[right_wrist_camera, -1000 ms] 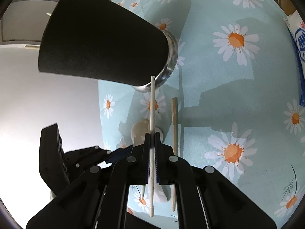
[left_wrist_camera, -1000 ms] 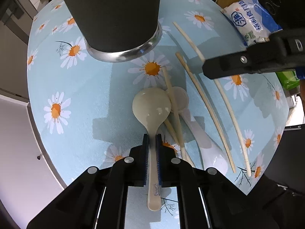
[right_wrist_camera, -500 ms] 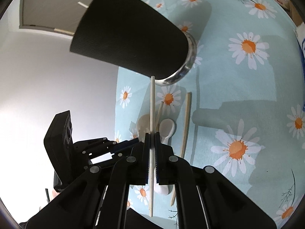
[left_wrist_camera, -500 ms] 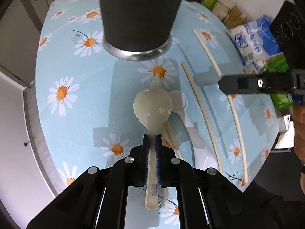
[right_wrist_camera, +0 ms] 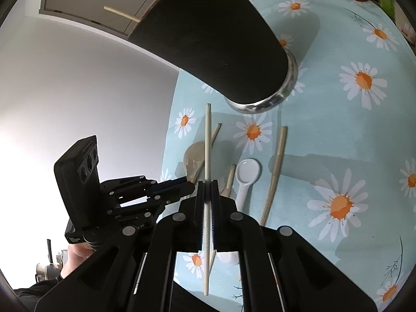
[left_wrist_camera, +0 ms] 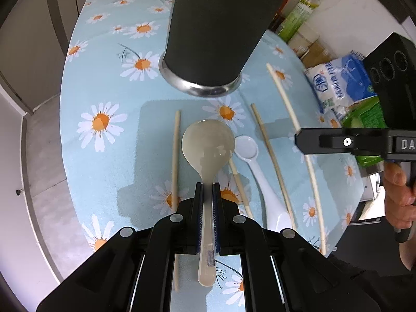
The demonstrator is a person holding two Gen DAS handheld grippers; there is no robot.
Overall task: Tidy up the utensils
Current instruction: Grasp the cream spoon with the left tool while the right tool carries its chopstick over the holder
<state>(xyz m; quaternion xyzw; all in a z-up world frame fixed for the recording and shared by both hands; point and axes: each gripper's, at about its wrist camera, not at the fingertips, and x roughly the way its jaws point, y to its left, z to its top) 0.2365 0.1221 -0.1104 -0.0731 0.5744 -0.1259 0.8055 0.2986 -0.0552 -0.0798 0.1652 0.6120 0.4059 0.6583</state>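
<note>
We log left tongs (left_wrist_camera: 207,192) clamped on a translucent cream plastic ladle (left_wrist_camera: 206,145), right tongs (right_wrist_camera: 207,189) clamped on a pale slender chopstick (right_wrist_camera: 207,140), both ahead-facing a tall black steel-rimmed holder (left_wrist_camera: 215,26).

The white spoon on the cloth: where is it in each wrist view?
Left wrist: white spoon lies right of centre, beside the beige spoon held in the left gripper.
Right wrist: just right of centre, past the right gripper.
Shared landmark: black holder.
</note>
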